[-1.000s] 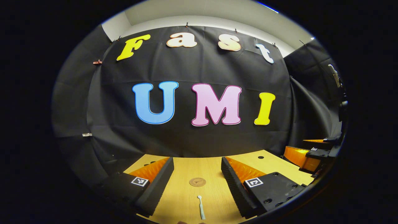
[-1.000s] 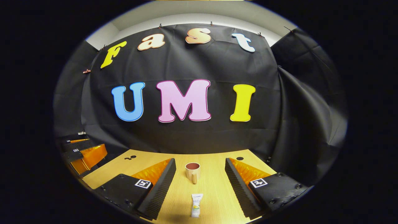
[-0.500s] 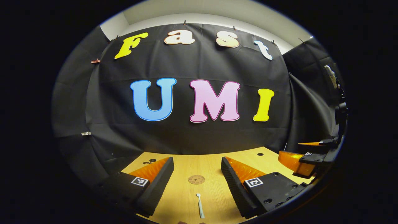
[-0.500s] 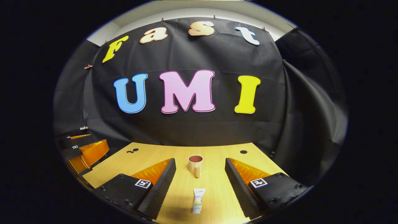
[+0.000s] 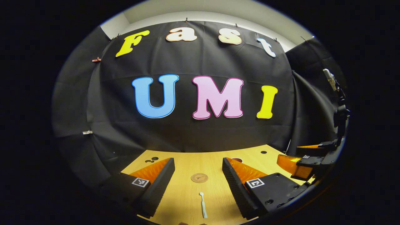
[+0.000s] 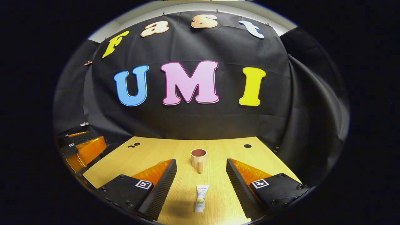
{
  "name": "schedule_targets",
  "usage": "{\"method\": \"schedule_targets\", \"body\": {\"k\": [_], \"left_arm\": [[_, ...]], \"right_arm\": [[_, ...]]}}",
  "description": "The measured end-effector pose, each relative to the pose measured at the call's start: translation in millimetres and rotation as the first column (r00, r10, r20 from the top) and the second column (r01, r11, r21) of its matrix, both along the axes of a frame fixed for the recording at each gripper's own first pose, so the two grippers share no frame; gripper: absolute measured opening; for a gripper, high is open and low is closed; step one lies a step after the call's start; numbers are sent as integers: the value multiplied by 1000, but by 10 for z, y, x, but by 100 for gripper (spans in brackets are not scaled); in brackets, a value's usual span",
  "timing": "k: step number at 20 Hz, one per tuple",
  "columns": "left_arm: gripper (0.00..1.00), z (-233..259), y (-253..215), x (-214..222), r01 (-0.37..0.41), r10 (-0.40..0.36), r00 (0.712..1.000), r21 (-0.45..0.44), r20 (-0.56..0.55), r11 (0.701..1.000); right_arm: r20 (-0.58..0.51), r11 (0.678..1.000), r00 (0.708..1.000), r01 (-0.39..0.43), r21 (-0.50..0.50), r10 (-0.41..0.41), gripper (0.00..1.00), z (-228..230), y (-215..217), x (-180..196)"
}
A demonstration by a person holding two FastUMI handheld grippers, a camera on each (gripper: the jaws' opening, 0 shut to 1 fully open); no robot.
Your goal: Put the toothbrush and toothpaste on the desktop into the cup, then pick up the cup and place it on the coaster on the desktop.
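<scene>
Both grippers are held wide apart, nothing gripped: left gripper (image 5: 198, 184) over the toothbrush (image 5: 203, 208), coaster (image 5: 199, 177) beyond; right gripper (image 6: 201, 187) over the toothpaste (image 6: 201, 202), cup (image 6: 198, 157) seen empty, mid-desktop (image 6: 162, 150).

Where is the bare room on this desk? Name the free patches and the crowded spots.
Free: the desk behind and on both sides of the cup, out to the cable holes. Also the strip between cup and toothpaste, and between coaster and toothbrush. Crowded: the near lanes between the open fingers of the left gripper and the right gripper.
</scene>
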State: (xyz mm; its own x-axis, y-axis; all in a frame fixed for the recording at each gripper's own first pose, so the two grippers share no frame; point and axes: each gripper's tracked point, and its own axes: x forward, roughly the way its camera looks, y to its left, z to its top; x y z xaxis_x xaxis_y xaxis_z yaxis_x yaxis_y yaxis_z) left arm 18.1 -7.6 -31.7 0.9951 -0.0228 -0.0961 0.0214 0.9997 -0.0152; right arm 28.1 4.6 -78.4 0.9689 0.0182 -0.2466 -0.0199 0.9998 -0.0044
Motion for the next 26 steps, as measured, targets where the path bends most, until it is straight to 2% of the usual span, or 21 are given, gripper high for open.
{"method": "schedule_targets", "body": {"k": [6, 11, 15, 20, 21, 22, 26], "left_arm": [[97, -131, 123, 46, -60, 60, 998, -3, -35, 998], [97, -320, 266, 85, -138, 137, 987, -11, -88, 990], [97, -509, 351, 119, -188, 186, 973, -3, -140, 982], [97, -787, 433, 107, -238, 237, 945, 20, -224, 971], [97, -825, 443, 97, -248, 248, 940, 29, -236, 968], [97, -870, 454, 89, -257, 258, 934, 37, -248, 966], [97, -1048, 441, 88, -283, 288, 911, 60, -295, 957]], "right_arm": [[-132, 1000, 991, -29, 10, 30, 98, -411, 56, 191], [-283, 998, 957, -63, -2, 60, 98, -910, 55, 295], [-422, 996, 903, -89, -3, 80, 98, -1363, 68, 327], [-537, 991, 838, -132, -22, 100, 99, -1784, 61, 356], [-563, 990, 821, -137, -31, 96, 94, -1880, 42, 357], [-589, 990, 803, -138, -37, 90, 99, -1972, 5, 342], [-668, 991, 740, -132, -34, 76, 99, -2318, -91, 316]]}}
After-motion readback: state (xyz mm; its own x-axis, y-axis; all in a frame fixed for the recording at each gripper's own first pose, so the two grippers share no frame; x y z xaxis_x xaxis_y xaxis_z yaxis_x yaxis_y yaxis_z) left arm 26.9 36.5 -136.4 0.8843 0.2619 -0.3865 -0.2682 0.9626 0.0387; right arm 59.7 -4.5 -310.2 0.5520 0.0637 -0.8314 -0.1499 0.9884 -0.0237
